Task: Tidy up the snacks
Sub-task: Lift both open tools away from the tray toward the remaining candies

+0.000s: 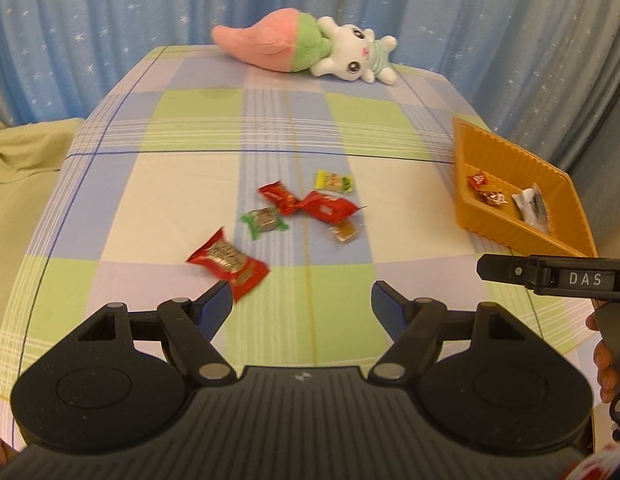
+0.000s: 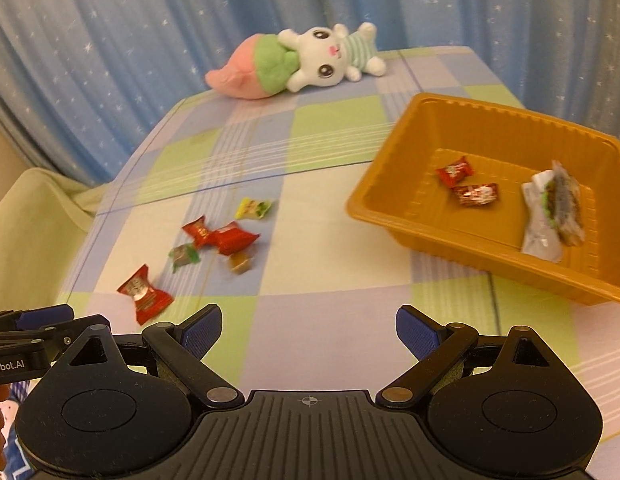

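Note:
Several wrapped snacks lie loose mid-table: a large red packet (image 1: 227,265) (image 2: 145,293) nearest me, a green candy (image 1: 264,220) (image 2: 184,256), two red packets (image 1: 328,207) (image 2: 230,237), a yellow one (image 1: 334,181) (image 2: 254,208) and a small amber one (image 1: 344,233) (image 2: 241,262). The orange tray (image 1: 494,224) (image 2: 394,184) at right holds two red candies (image 2: 466,184) and a white-wrapped snack (image 2: 550,212). My left gripper (image 1: 301,306) is open and empty, just right of the large red packet. My right gripper (image 2: 309,334) is open and empty, in front of the tray.
A plush rabbit with a pink carrot (image 1: 310,46) (image 2: 298,62) lies at the table's far edge. Blue star curtains hang behind. A pale green cloth (image 1: 26,152) lies off the table's left side. The checked tablecloth (image 1: 190,128) covers the table.

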Demonstrator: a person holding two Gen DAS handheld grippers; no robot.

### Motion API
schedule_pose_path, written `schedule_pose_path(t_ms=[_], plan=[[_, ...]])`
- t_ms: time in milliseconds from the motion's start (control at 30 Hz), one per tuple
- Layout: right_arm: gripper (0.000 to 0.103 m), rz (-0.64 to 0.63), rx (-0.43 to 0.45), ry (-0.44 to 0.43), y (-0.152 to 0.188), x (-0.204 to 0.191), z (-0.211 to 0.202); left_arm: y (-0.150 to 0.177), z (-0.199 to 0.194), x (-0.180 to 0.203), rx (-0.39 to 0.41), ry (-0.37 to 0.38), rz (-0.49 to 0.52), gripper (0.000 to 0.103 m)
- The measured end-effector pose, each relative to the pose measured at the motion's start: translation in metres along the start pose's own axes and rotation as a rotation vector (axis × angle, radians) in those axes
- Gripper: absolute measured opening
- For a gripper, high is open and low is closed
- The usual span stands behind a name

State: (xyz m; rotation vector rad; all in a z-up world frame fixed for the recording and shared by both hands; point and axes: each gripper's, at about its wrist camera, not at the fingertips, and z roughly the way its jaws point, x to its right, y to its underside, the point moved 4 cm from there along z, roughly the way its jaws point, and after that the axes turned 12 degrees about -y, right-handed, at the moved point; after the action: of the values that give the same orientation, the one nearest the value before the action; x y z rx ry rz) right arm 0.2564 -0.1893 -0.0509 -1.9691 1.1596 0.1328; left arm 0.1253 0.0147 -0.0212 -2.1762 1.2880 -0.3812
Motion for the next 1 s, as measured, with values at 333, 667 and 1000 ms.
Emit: schedule_pose_path(t_ms=[333,667,1000], plan=[[0.093,-0.016,-0.043,-0.011,0.005,-0.017,0.025,0.006,0.015,-0.023,-0.032,-0.018,-0.026,0.075],[0.093,-0.006,-0.056,0.003,0.006,-0.017,0.038,0.006,0.032,-0.021,-0.051,0.002,-0.003,0.074],[0.093,0.000,-0.074,0.011,0.007,-0.013,0.050,0.009,0.054,-0.023,-0.061,-0.006,0.004,0.074]])
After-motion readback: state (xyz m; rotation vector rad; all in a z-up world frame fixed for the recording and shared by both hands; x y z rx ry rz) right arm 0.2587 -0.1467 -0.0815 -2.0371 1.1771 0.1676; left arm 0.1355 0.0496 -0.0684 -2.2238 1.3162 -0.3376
